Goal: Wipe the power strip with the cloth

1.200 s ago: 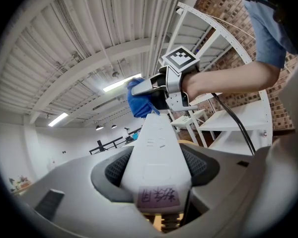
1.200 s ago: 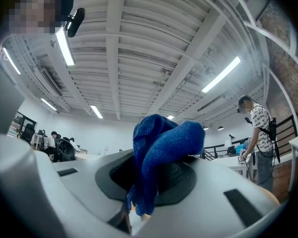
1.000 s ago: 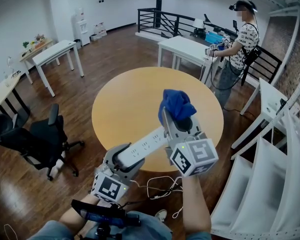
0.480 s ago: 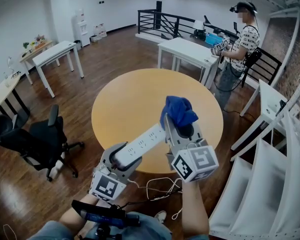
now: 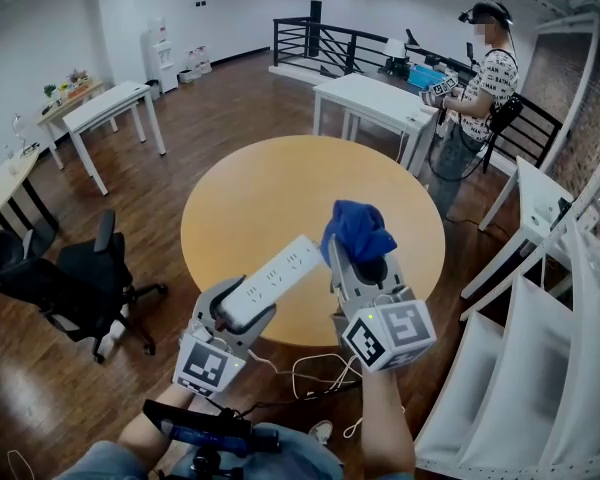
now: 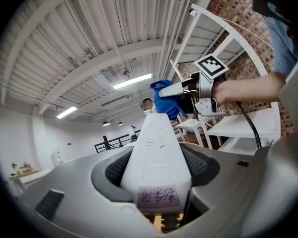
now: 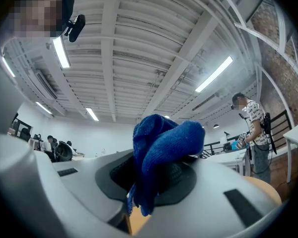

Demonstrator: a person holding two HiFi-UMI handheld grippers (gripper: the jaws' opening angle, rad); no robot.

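Note:
A white power strip (image 5: 270,280) is held up over the near edge of the round wooden table (image 5: 270,193), slanting up and to the right. My left gripper (image 5: 230,318) is shut on its lower end; the left gripper view shows the power strip (image 6: 156,160) wedged between the jaws, with a handwritten label facing the camera. My right gripper (image 5: 365,263) is shut on a bunched blue cloth (image 5: 356,230), which sits just right of the strip's upper end, a small gap apart. In the right gripper view the blue cloth (image 7: 161,155) bulges out above the jaws.
A white cable (image 5: 315,373) trails down from the strip below the table edge. A black office chair (image 5: 90,283) stands to the left, white desks (image 5: 375,98) behind the table. A person (image 5: 480,88) with grippers stands at the back right. White shelving (image 5: 540,348) fills the right.
The left gripper has shifted the power strip left and slightly down, so its upper end has come away from the cloth. The right gripper has stayed almost where it was.

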